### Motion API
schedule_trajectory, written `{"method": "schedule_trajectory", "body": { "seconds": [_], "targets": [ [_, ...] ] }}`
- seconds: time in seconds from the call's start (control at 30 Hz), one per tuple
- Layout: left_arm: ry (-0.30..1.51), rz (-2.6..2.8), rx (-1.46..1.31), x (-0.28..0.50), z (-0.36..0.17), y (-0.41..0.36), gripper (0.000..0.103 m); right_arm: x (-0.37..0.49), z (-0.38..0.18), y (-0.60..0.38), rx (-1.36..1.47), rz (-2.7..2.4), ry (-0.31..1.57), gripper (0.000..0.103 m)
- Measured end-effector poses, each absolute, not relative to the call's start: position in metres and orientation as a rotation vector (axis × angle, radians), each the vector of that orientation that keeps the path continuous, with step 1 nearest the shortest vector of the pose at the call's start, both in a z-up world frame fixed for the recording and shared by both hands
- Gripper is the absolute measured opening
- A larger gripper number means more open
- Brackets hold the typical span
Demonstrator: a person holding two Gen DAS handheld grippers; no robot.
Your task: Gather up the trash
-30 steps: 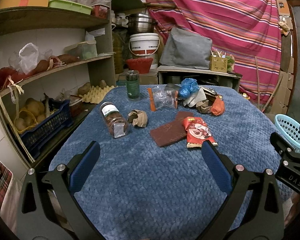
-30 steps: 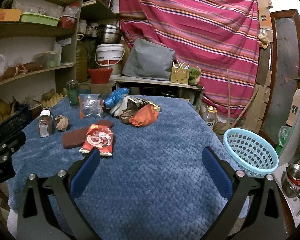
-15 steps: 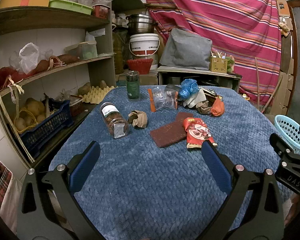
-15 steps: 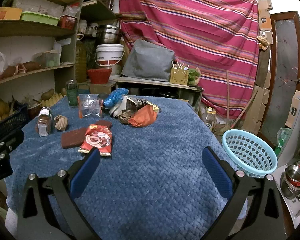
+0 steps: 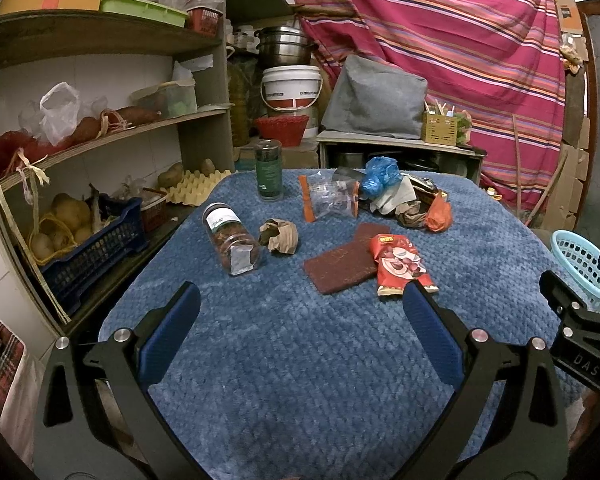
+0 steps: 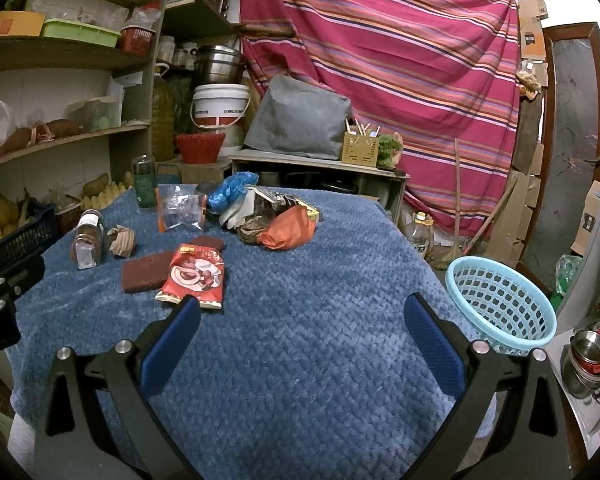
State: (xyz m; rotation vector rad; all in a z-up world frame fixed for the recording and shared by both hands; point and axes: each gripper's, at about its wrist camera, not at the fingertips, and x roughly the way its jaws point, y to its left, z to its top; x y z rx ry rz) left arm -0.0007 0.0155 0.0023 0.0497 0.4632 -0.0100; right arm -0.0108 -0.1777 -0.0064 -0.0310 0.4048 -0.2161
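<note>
From the left wrist view, the left gripper (image 5: 300, 300) hangs above the near part of a desk (image 5: 300, 380) draped in blue quilted cloth, its blue-padded jaws spread wide with nothing between them. Ahead lie a red printed snack wrapper (image 5: 400, 266) overlapping a flat brown rectangular pad (image 5: 344, 262), a crumpled brown paper ball (image 5: 280, 236) just beside a clear glass jar lying on its side (image 5: 232, 244), a clear plastic bag with orange edges (image 5: 330, 200), and a heap of mixed litter with a blue plastic bag and an orange one (image 5: 404, 200) at the far side. A tall green-labelled jar (image 5: 269, 176) stands upright behind them. A light blue perforated plastic basket (image 5: 584, 264) sits off the desk's right edge, partly hidden by the right gripper's black frame.

Seen by the right wrist camera, the right gripper (image 6: 300, 306) is likewise wide open and empty, over bare cloth. The snack wrapper (image 6: 194, 276) lies just ahead of its left finger, the litter heap (image 6: 268, 216) farther back, and the basket (image 6: 500, 300) is to the right, beside the desk.
</note>
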Motion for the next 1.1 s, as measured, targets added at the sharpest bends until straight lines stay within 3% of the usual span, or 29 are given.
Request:
{"method": "schedule_trajectory", "body": {
  "seconds": [1.1],
  "targets": [
    [0.513,0.009,0.07,0.022,-0.018,0.021,0.098,0.008,-0.022,-0.197,-0.018,-0.246,0.444,0.099]
  ]
}}
